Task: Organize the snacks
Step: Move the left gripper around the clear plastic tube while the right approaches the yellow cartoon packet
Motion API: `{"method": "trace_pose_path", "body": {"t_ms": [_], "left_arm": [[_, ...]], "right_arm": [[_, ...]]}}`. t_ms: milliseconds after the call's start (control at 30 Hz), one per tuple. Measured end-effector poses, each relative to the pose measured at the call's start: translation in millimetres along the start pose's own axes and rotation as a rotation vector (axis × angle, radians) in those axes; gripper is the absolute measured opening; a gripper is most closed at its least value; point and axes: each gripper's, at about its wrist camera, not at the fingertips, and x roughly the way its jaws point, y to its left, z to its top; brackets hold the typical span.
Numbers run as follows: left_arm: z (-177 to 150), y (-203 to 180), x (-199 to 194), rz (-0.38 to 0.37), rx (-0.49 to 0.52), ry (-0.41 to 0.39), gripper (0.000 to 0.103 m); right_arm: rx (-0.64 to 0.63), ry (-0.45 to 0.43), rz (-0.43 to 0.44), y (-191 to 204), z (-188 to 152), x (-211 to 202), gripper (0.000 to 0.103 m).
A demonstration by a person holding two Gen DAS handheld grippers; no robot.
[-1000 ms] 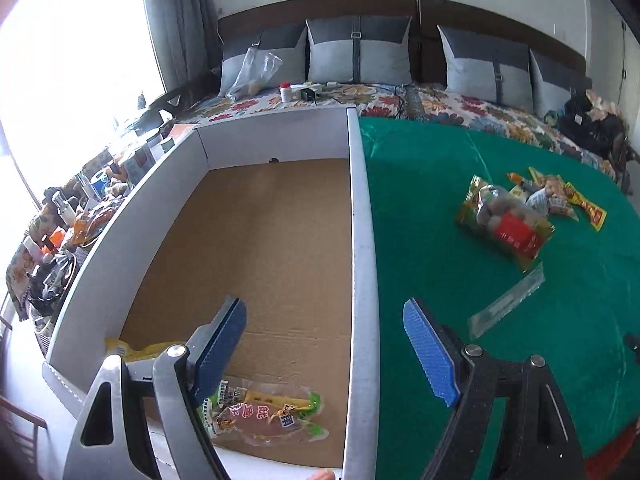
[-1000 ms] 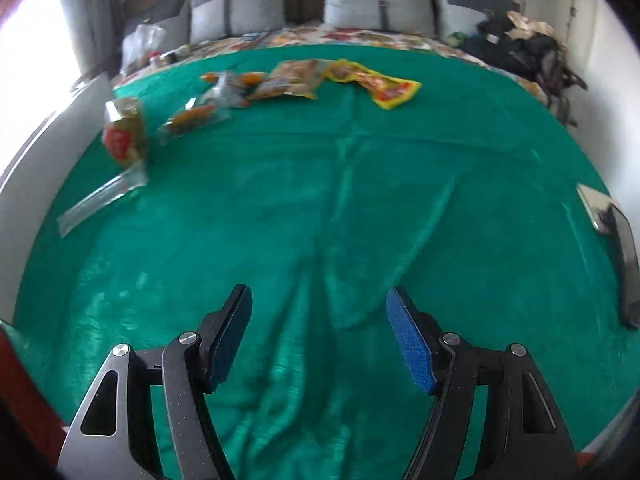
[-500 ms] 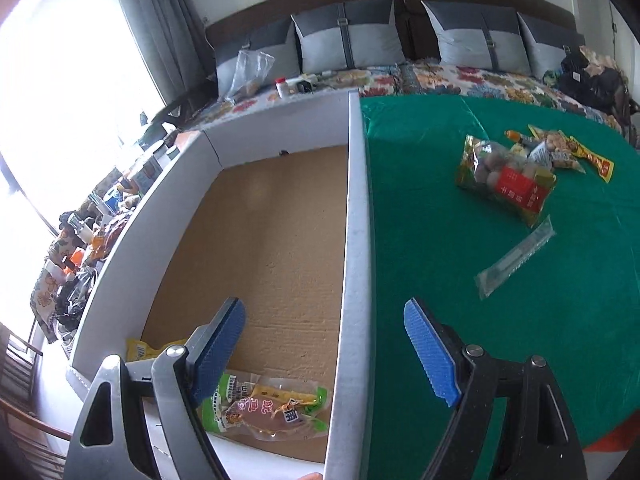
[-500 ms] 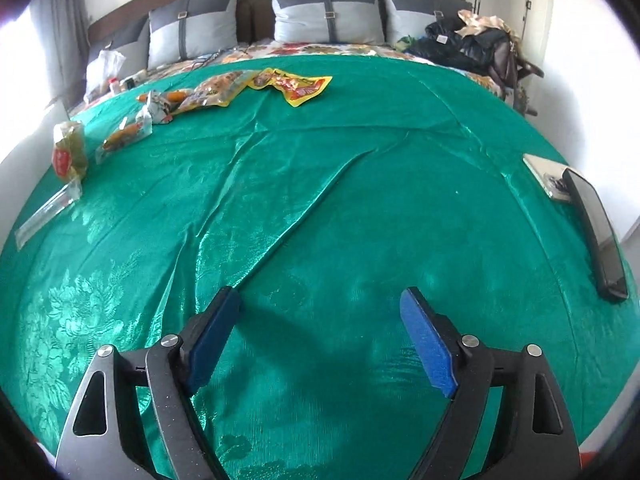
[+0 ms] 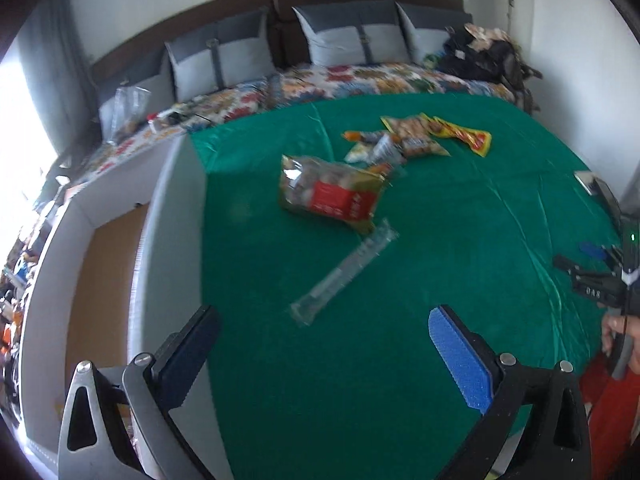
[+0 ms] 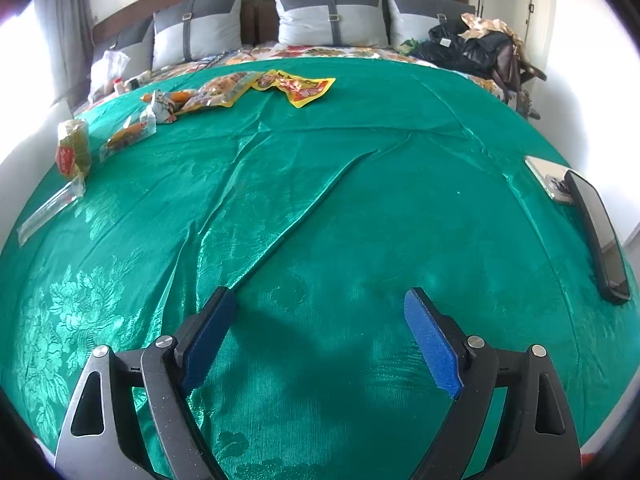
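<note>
My left gripper (image 5: 324, 320) hangs over the green cloth (image 5: 440, 248), its jaws opening wide with nothing between them. Just ahead of it lies a long clear packet (image 5: 344, 272), and beyond that a bag with a red label (image 5: 332, 194). Several smaller snack packets (image 5: 416, 136) lie farther back. The white cardboard box (image 5: 168, 232) stands at the left. My right gripper (image 6: 316, 308) is open and empty over bare cloth (image 6: 360, 200). In the right wrist view the red-label bag (image 6: 72, 148), the clear packet (image 6: 50, 208) and a yellow packet (image 6: 304, 86) lie at the far left and back.
A phone (image 6: 550, 178) and a black flat device (image 6: 598, 236) lie at the cloth's right edge. Pillows (image 6: 328, 16) and a pile of dark clothes (image 6: 472, 50) sit behind. The person's other hand and right gripper (image 5: 600, 284) show at the right edge of the left wrist view.
My left gripper has swung right, from above the box to over the cloth, and its jaws have widened. The right gripper's jaws have also spread and its view has turned a little.
</note>
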Motion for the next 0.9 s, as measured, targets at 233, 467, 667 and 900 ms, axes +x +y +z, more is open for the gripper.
{"method": "trace_pose_path", "body": {"t_ms": [233,467,667,900], "left_arm": [[13.4,-2.4,53.5,-0.009,0.052,0.141,0.103],[32.3,-5.0,107.3,-0.035,0.024,0.24,0.102],[35.9,-22.7,137.3,-0.051,0.076,0.288,0.1],[23.7,-27.9,127.9,-0.12,-0.013,0.275,0.05]], "right_arm": [[-0.003,0.0,0.006,-0.2,0.2,0.1,0.09],[-0.003,0.0,0.006,-0.4,0.3,0.1,0.09],[-0.003,0.0,0.006,-0.3,0.2,0.1,0.091],[-0.007,0.005,0.011,0.6,0.8,1.2,0.092]]}}
